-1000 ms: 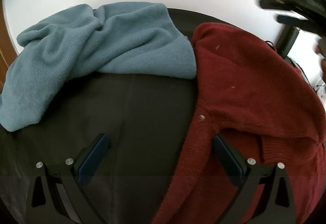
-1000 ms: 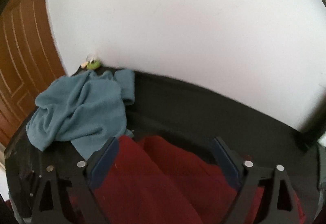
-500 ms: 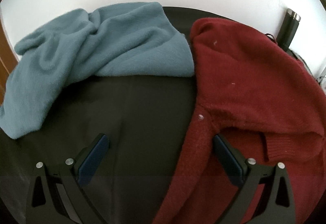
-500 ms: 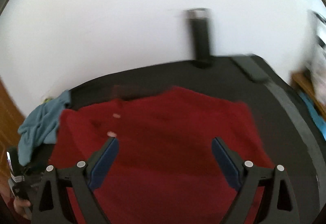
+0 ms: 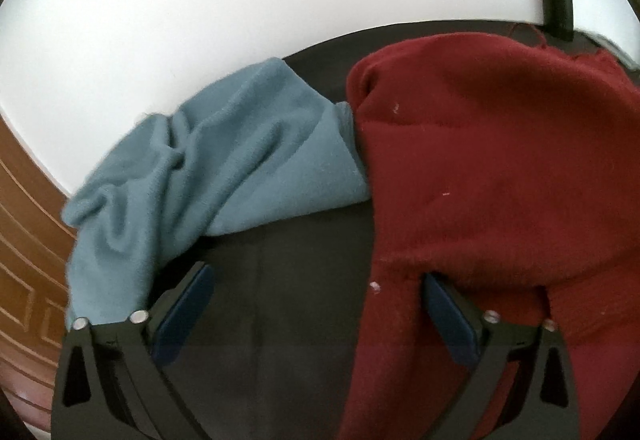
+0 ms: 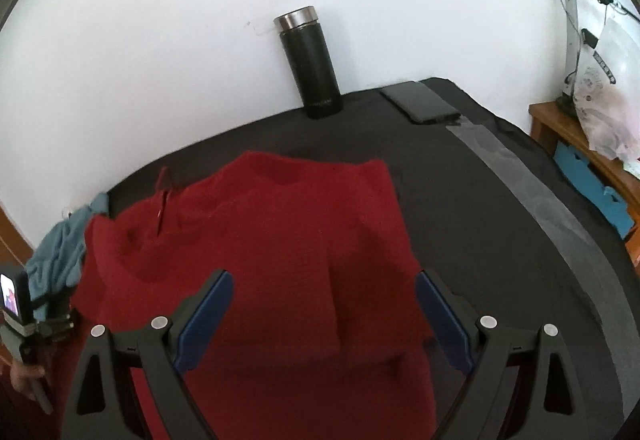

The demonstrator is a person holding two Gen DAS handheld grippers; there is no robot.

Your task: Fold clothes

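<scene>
While my left gripper (image 5: pixel 316 304) points down at the dark red knitted sweater (image 5: pixel 500 176), its jaws stand wide but are closing, with the sweater's left edge and a strip of bare black cloth-covered surface (image 5: pixel 288 280) between them; the pads press on nothing that I can see. That sweater lies spread over the right half of the left wrist view, a small pale button showing on its edge near my right-hand finger. From the right wrist view the same sweater (image 6: pixel 280 248) sits in the middle of the surface (image 6: pixel 480 208), and my right gripper (image 6: pixel 324 316) hangs over its near part with jaws wide apart, holding nothing. Just beside the sweater, touching its left side, a crumpled blue-grey fleece garment (image 5: pixel 208 164) lies in a heap near the surface's far-left edge. Further out, a tall black flask with a steel cap (image 6: pixel 310 64) stands upright against the white wall (image 6: pixel 200 40), with a flat dark phone-like slab (image 6: pixel 420 100) lying near it. A brown wooden door (image 5: pixel 24 240) shows at the left.
</scene>
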